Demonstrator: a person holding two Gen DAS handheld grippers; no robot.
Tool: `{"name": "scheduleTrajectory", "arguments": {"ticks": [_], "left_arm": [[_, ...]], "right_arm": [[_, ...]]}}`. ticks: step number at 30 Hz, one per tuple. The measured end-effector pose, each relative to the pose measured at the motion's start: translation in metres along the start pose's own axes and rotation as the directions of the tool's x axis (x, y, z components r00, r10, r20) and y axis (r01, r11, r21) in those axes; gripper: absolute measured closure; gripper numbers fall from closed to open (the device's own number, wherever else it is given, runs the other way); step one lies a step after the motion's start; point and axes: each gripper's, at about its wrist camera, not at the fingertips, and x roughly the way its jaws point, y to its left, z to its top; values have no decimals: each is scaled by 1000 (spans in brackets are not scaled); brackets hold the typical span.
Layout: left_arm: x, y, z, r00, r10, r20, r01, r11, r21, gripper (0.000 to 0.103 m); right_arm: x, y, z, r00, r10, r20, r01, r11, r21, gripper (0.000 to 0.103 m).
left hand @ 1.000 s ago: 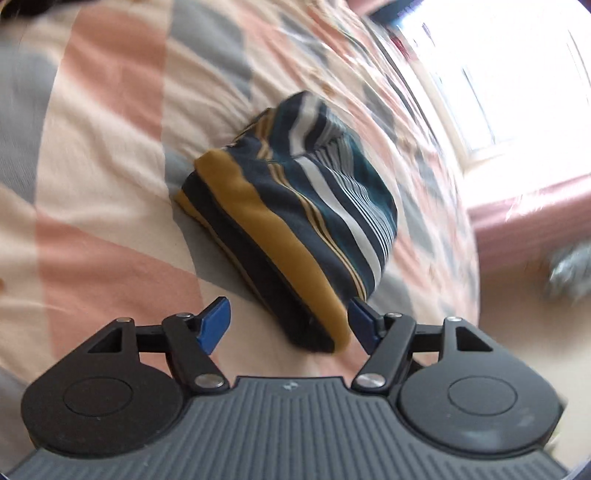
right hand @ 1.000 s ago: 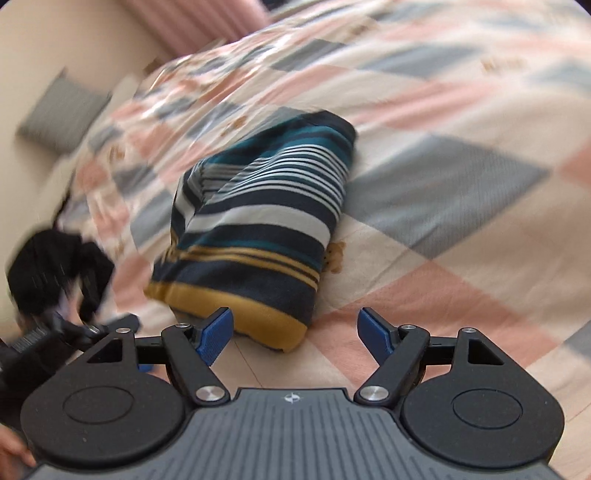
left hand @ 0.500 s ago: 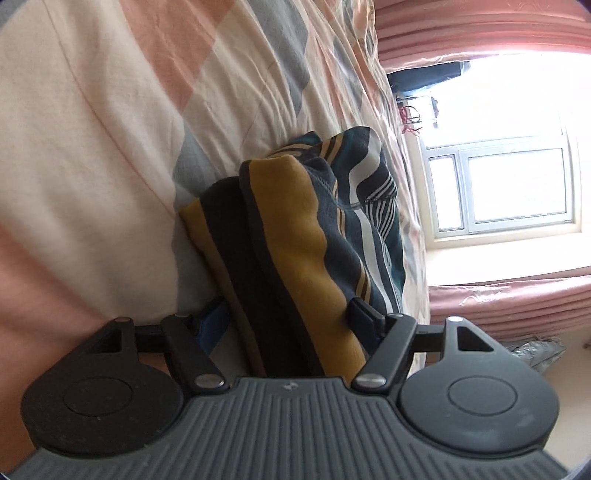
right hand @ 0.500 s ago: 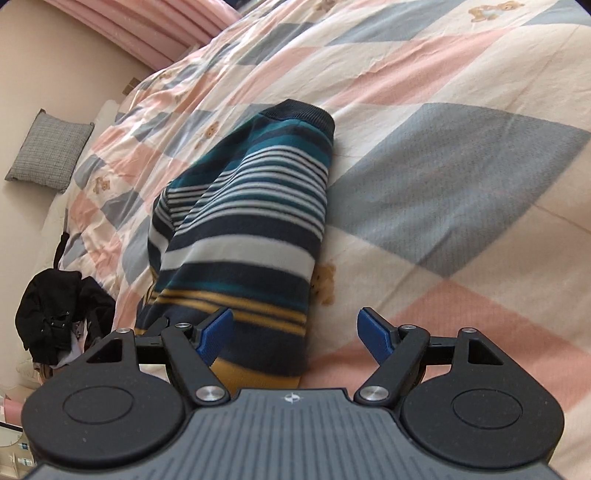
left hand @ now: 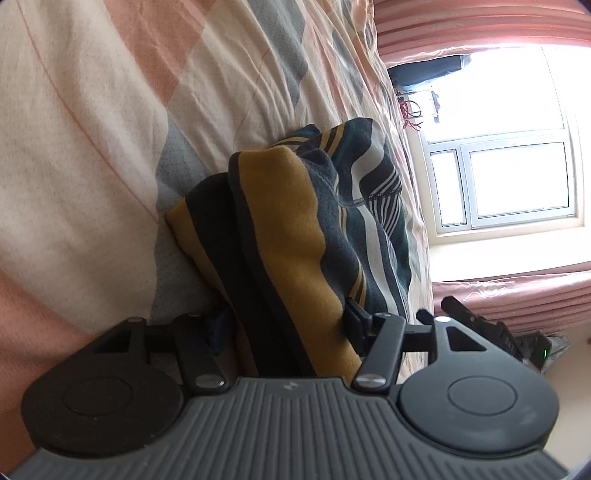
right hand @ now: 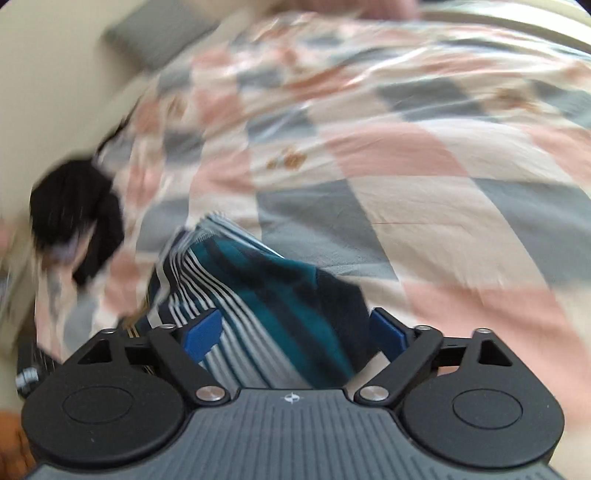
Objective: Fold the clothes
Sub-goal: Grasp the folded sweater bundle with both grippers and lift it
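In the left wrist view, the folded knit sweater with navy, teal, white and mustard-yellow stripes (left hand: 295, 236) lies on the patchwork bedspread of pink, cream and grey squares (left hand: 92, 155). Its thick mustard-banded end sits right between the fingers of the left gripper (left hand: 284, 325). The right-hand finger presses against the sweater's striped side, and the left-hand blue pad (left hand: 218, 326) is mostly hidden behind the dark folded edge, touching it. The jaws stand fairly wide with the bundle filling the gap; whether they are actually squeezing it I cannot tell. Beyond the sweater, a bright white-framed window (left hand: 506, 184) stands between gathered pink curtains (left hand: 509, 299), and a dark device with a small green light (left hand: 495, 332) sits just past the sweater's far side.

The right wrist view is blurred by motion. The other end of the sweater (right hand: 266, 306), showing teal, navy and thin white stripes, lies between the fingers of the right gripper (right hand: 295, 334), reaching right up to the gripper's body. Both blue pads (right hand: 202, 334) are spread apart on either side of the cloth, the right-hand one touching the navy edge, the left-hand one over the thin stripes. The bedspread (right hand: 406, 155) spreads out beyond the sweater. Left of the sweater, at the bed's edge, lies a crumpled black garment (right hand: 74, 214), and a grey cushion (right hand: 155, 33) rests far behind it.
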Motion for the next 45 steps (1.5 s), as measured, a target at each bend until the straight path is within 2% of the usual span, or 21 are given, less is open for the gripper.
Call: {"name": "scheduleTrajectory", "arguments": {"ticks": [2,5,7,8,10,11,13,19,22,25,27,30,32,33,35,37,39,40,42,43,45], "left_arm": [[-1,0,1,1000,1,-5,-1,1000,-7,48],[-1,1,2,1000,-2,-14,2,1000,-17,48],[1,1,5,1000,-2,-20,1,1000,-22,48],[1,0,6,1000,1,-26,-2,1000,-21,48],[1,-2,9,999,7,-40,-8,1000,-20,49],[0,-4,12,998,9,-55,-10,1000,-17,51],[-2,-8,19,996,14,-86,-15,1000,-6,57],[-16,-25,45,979,51,-198,-32,995,97,65],[-34,-42,63,966,74,-246,-30,984,177,65],[-55,-56,79,944,78,-321,-4,975,223,66],[-68,-64,82,921,92,-378,16,962,273,65],[-74,-61,74,874,139,-465,34,938,344,65],[-68,-47,62,836,201,-511,-7,934,356,64],[-65,-39,56,825,222,-520,-15,927,374,64],[-63,-28,51,827,226,-514,-3,917,399,62],[-65,-23,54,834,196,-516,12,928,373,60],[-67,-25,55,835,198,-513,22,920,391,57],[-66,-28,54,834,202,-514,25,916,400,57],[-69,-30,56,833,198,-516,33,914,403,57],[-67,-30,58,834,197,-515,33,915,403,55],[-69,-28,57,838,185,-513,35,920,390,45]], "right_arm": [[14,-20,5,998,22,-56,-19,998,55,11],[35,-50,-7,987,139,-85,-117,967,225,11],[50,-63,-23,973,225,-46,-196,920,340,21],[54,-64,-29,972,234,-16,-210,901,380,37],[53,-61,-40,974,224,41,-219,868,446,48],[48,-58,-45,976,208,68,-215,855,472,57],[37,-52,-55,978,174,119,-211,827,522,65],[-18,1,-90,970,89,228,-209,784,585,70],[-42,30,-124,968,73,242,-218,725,653,71],[-69,66,-176,956,73,284,-264,634,727,71],[-85,92,-222,947,70,314,-300,548,781,71],[-86,126,-287,952,46,303,-292,433,853,70],[-81,140,-323,961,26,274,-265,367,892,68],[-75,141,-337,969,15,247,-237,343,909,67],[-67,134,-348,975,20,223,-215,358,908,52],[-71,124,-343,979,14,205,-192,420,887,49],[-83,116,-328,983,-4,183,-153,534,831,43],[-91,113,-320,982,-30,185,-131,598,790,36],[-102,105,-303,975,-28,219,-138,700,701,26],[-104,100,-296,971,-12,239,-155,728,667,23],[-93,86,-284,969,57,242,-199,761,617,13]]}}
